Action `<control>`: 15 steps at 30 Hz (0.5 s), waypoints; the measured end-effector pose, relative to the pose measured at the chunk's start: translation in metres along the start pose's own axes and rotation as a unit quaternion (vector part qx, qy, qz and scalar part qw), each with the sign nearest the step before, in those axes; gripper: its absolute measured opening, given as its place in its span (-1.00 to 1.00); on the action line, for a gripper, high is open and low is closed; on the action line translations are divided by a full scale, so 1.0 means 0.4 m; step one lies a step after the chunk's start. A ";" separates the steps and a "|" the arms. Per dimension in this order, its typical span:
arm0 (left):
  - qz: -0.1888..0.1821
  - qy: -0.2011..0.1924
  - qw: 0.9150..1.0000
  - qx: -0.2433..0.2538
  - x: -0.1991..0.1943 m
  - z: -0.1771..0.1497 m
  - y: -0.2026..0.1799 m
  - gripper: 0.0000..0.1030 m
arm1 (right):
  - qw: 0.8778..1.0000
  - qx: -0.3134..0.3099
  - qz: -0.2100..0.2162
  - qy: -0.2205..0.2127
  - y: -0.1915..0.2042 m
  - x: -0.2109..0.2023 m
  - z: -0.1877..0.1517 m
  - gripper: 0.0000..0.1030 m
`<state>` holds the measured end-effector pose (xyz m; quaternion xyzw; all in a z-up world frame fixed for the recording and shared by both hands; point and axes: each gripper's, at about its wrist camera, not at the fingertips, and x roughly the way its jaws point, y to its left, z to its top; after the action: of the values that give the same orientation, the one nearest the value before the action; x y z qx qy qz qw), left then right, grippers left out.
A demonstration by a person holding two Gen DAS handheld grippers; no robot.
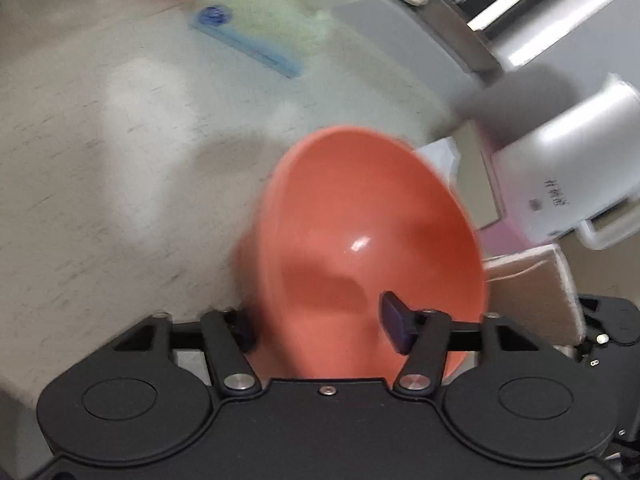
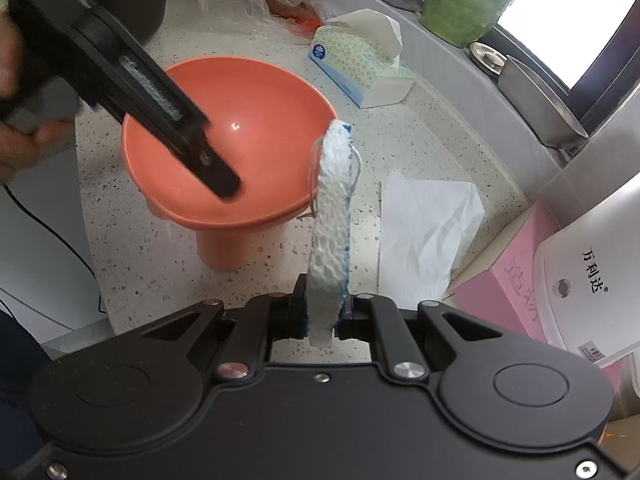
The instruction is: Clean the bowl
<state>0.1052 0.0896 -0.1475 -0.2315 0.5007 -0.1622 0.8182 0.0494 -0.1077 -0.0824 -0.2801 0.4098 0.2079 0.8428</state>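
While the left claw grips the orange bowl's wall, the right claw pinches a sponge just outside it, bowl interior looking bare.

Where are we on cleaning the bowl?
Both grasps look done: the left gripper clamps the orange footed bowl by its rim, and the right gripper holds the sponge. The sponge is beside the bowl, not inside it, so the wiping remains.

Orange footed bowl on speckled counter, left gripper reaching inside from ten o'clock; right gripper clamping upright white-blue sponge; tissue pack at one o'clock.
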 end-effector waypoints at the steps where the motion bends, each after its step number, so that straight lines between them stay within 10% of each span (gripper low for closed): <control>1: 0.001 -0.003 1.000 0.000 0.005 0.002 -0.001 -0.58 | 1.000 0.002 -0.009 0.003 -0.010 0.007 -0.001 -0.69; 11: 0.027 -0.052 0.995 0.077 -0.029 -0.010 -0.060 -0.69 | 0.999 0.024 -0.021 0.004 -0.038 0.017 -0.010 -0.70; 15: 0.124 -0.138 0.958 0.219 -0.068 -0.047 -0.160 -0.81 | 0.999 0.025 -0.022 -0.002 -0.037 0.021 -0.003 -0.71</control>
<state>0.0742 0.0452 -0.1001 -0.0024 0.3600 -0.1317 0.9236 0.0624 -0.1187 -0.0853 -0.2673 0.4066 0.1792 0.8551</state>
